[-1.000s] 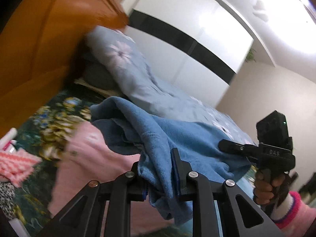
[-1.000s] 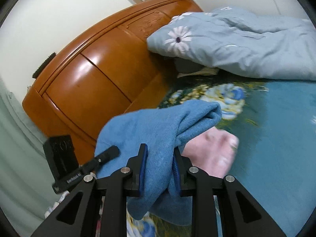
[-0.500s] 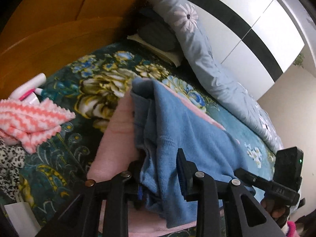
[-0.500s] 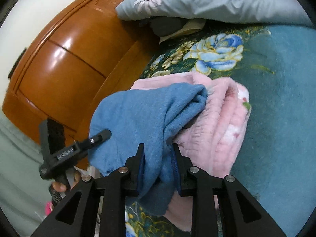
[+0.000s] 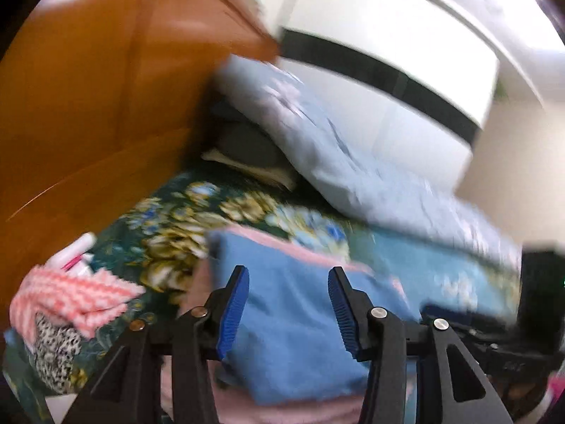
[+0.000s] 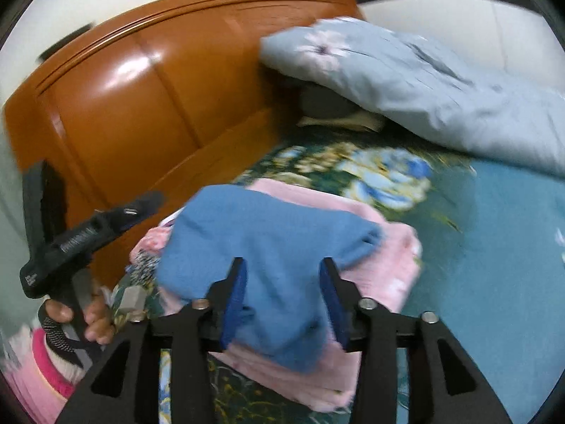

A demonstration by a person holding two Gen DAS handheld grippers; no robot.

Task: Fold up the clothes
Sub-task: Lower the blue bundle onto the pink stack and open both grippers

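Observation:
A folded blue garment (image 5: 293,318) lies on top of a folded pink garment (image 5: 282,410) on the bed; in the right wrist view the blue garment (image 6: 268,258) also rests on the pink one (image 6: 392,275). My left gripper (image 5: 287,307) is open, its jaws apart just above the blue garment. My right gripper (image 6: 282,296) is open too, over the blue garment's near edge. The left gripper's body shows at the left of the right wrist view (image 6: 81,236).
A wooden headboard (image 6: 141,106) stands behind the bed. A light blue flowered duvet (image 6: 423,84) lies at the back. The floral bedspread (image 6: 494,247) spreads to the right. A pink zigzag cloth (image 5: 70,300) and a spotted cloth (image 5: 53,349) lie at the left.
Both grippers have opened and let go of the blue garment. It now lies on the pink garment, and both grippers have drawn back a little.

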